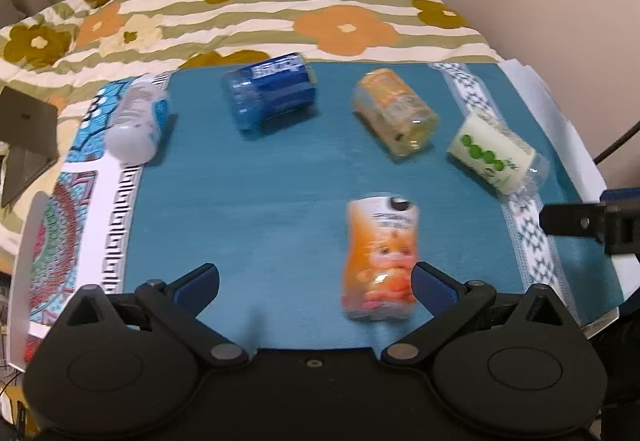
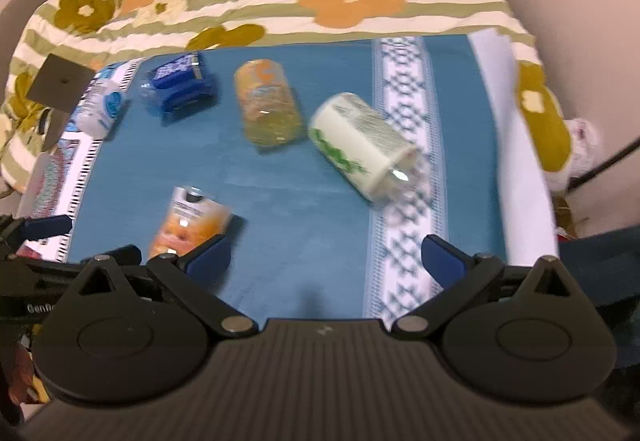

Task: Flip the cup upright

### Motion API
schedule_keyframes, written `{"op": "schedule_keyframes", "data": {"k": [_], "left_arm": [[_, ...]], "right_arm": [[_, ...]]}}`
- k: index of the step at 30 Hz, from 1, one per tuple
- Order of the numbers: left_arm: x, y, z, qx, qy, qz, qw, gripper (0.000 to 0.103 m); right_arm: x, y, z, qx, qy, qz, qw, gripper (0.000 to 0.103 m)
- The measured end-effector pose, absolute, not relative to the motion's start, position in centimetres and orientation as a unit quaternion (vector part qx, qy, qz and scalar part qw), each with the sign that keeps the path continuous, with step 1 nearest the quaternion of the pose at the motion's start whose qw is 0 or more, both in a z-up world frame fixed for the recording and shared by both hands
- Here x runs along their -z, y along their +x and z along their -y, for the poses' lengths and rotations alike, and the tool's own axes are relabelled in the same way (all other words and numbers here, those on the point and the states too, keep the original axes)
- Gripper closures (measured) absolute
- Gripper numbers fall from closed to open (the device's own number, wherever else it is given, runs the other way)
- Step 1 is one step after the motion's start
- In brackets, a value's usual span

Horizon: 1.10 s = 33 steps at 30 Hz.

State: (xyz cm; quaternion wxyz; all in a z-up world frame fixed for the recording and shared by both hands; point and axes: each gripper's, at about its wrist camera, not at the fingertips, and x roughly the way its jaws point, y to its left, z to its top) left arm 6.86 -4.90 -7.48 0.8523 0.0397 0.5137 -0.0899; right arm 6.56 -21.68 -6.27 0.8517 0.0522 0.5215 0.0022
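Both views show five plastic cups lying on their sides on a teal cloth [image 1: 240,209] spread over a floral striped quilt [image 1: 280,13].

Left gripper [image 1: 316,283]: jaws spread wide, holding nothing. The orange cartoon-printed plastic cup [image 1: 380,261] lies at 12 o'clock from the gripper, just inside the right blue finger pad [image 1: 434,287]; contact cannot be determined because of motion blur.

Remaining cups, left wrist view:
- White-and-blue cup [image 1: 138,121] at 10 o'clock, on the patterned border.
- Dark blue cup [image 1: 272,93] at 11 o'clock.
- Clear yellow-orange cup [image 1: 394,117] at 1 o'clock.
- Cream cup with green dots [image 1: 494,155] at 2 o'clock.

Right gripper [image 2: 326,257]: jaws spread wide, holding nothing, above the teal cloth. In this view the cream cup [image 2: 360,145] lies at 12 o'clock, and the orange cup [image 2: 188,223] at 10 o'clock, just beyond the left finger pad [image 2: 210,255].
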Motion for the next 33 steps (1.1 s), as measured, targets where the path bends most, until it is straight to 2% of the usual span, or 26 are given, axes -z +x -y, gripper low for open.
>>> {"op": "schedule_keyframes", "data": {"k": [6, 16, 24, 27, 33], "left_arm": [[7.7, 7.3, 1.0, 0.067, 0.033, -0.514, 0.855, 0.000], [9.7, 7.9, -3.9, 0.046, 0.000, -0.534, 0.845, 0.000], [10.2, 8.3, -5.7, 0.040, -0.008, -0.539, 0.841, 0.000], [10.2, 8.3, -5.8, 0.041, -0.010, -0.539, 0.841, 0.000], [10.2, 8.4, -5.7, 0.046, -0.007, -0.540, 0.840, 0.000]], "right_arm": [[7.9, 10.3, 18.8, -0.030, 0.084, -0.552, 0.829, 0.000], [13.3, 15.2, 16.8, -0.032, 0.212, -0.605, 0.767, 0.000], [15.0, 16.1, 16.5, -0.022, 0.250, -0.623, 0.740, 0.019], [15.4, 16.1, 16.4, -0.023, 0.260, -0.627, 0.734, 0.032], [15.2, 15.8, 16.2, -0.027, 0.257, -0.623, 0.738, 0.035]]}}
